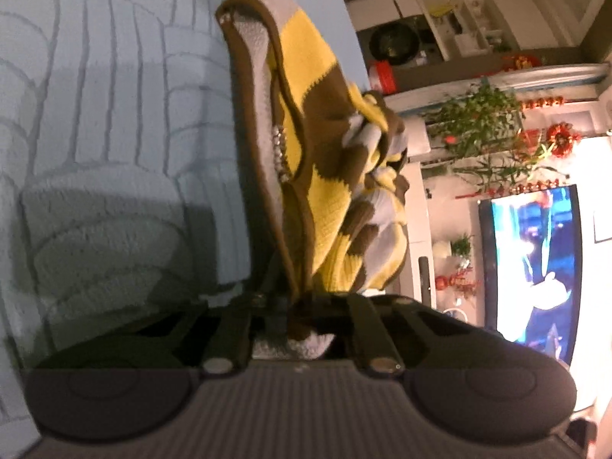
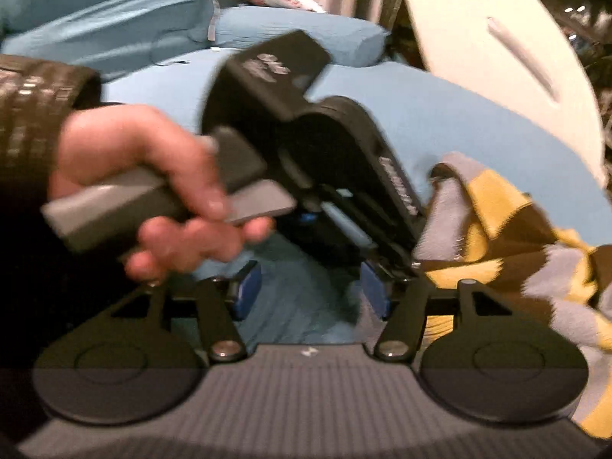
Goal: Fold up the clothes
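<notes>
A pale blue textured bedspread (image 1: 114, 114) fills the left of the left-wrist view; on the right lie a lit television (image 1: 535, 267), shelves and a plant with red ornaments (image 1: 485, 130). The yellow, brown and grey knitted garment (image 1: 317, 145) hangs mid-frame, the left gripper (image 1: 294, 306) jaws clamped on its brown edge. The right gripper (image 2: 306, 290) jaws stand apart over blue bedding (image 2: 459, 122), holding nothing.
</notes>
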The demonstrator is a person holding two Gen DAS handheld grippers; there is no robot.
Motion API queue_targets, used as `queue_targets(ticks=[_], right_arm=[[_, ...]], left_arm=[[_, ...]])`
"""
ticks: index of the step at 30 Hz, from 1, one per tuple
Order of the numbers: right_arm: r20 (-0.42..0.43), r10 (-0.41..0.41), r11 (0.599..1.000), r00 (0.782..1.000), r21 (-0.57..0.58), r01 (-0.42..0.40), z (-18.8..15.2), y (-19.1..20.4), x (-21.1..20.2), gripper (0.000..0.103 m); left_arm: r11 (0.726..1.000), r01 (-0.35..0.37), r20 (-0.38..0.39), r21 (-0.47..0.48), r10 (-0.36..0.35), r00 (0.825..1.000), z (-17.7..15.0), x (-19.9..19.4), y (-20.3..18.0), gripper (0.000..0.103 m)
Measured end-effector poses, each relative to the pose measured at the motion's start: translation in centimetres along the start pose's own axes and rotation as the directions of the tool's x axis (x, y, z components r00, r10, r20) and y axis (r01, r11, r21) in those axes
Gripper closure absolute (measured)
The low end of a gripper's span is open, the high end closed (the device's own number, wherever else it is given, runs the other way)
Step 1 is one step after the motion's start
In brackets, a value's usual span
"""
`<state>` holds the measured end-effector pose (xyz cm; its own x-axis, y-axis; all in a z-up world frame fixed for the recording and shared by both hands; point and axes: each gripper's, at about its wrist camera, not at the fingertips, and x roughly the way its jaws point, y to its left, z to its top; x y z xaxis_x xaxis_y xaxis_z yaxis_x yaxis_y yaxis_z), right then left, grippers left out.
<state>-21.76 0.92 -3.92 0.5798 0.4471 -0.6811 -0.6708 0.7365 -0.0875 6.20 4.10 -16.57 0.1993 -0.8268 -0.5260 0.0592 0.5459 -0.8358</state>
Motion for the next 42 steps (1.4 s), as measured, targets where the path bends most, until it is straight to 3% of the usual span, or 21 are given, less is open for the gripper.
queue_targets(ticks=[5, 12, 16, 20, 24, 25, 28, 32, 33, 38, 42], right_arm=[[0.014, -0.014, 1.0, 1.0, 0.003, 0.014, -0.1, -0.2, -1.2, 0.042], [0.028, -0.147, 0.986, 0.989, 0.09, 0.143, 0.3, -4.7, -4.4, 0.042], [0.038, -0.309, 0.92, 0.95, 0.265, 0.288, -1.1, -9.9, -7.6, 0.042], [0.036, -0.41, 0.88, 0.911, 0.277, 0.385, -2.2, -12.9, -8.6, 0.042], [0.078, -0.424, 0.847, 0.902, 0.388, 0.364, -4.0, -16.1, -9.1, 0.041], [0.057, -0.4, 0.818, 0.915, 0.473, 0.328, -4.9, -17.8, -8.9, 0.039], [0.018, -0.33, 0.711, 0.944, 0.662, 0.236, -7.0, -21.4, -8.0, 0.038], [0.039, -0.286, 0.496, 0.957, 0.861, 0.113, -10.3, -24.8, -8.2, 0.036], [0.037, -0.284, 0.482, 0.958, 0.87, 0.109, -10.6, -24.9, -8.2, 0.036], [0.007, -0.264, 0.532, 0.965, 0.835, 0.14, -9.6, -23.8, -7.3, 0.036], [-0.002, -0.254, 0.537, 0.967, 0.832, 0.143, -9.5, -23.7, -7.4, 0.036]], left_arm=[[0.998, -0.037, 0.039, -0.046, 0.039, 0.998, 0.1, -1.2, 1.3, 0.094], [0.999, -0.042, 0.057, -0.006, 0.043, 0.997, 0.3, -2.2, 0.7, 0.094], [0.999, -0.047, 0.059, 0.016, 0.046, 0.997, 0.2, -2.6, 0.3, 0.094], [0.999, -0.053, 0.069, 0.007, 0.052, 0.996, 0.2, -3.0, 0.5, 0.094], [0.999, -0.052, 0.071, -0.006, 0.052, 0.996, 0.4, -2.6, 0.5, 0.094], [0.999, -0.053, 0.071, -0.003, 0.053, 0.996, 0.5, -2.4, 0.3, 0.093], [0.998, -0.059, 0.077, -0.006, 0.059, 0.995, 0.6, -2.3, 0.2, 0.092], [0.998, -0.055, 0.083, -0.022, 0.057, 0.995, 0.7, -2.3, 0.4, 0.092], [0.998, -0.054, 0.084, -0.024, 0.056, 0.995, 0.8, -2.1, 0.3, 0.092], [0.998, -0.051, 0.085, -0.028, 0.053, 0.995, 0.7, -1.7, 0.1, 0.089], [0.998, -0.049, 0.09, -0.033, 0.052, 0.995, 0.7, -1.5, -0.1, 0.088]])
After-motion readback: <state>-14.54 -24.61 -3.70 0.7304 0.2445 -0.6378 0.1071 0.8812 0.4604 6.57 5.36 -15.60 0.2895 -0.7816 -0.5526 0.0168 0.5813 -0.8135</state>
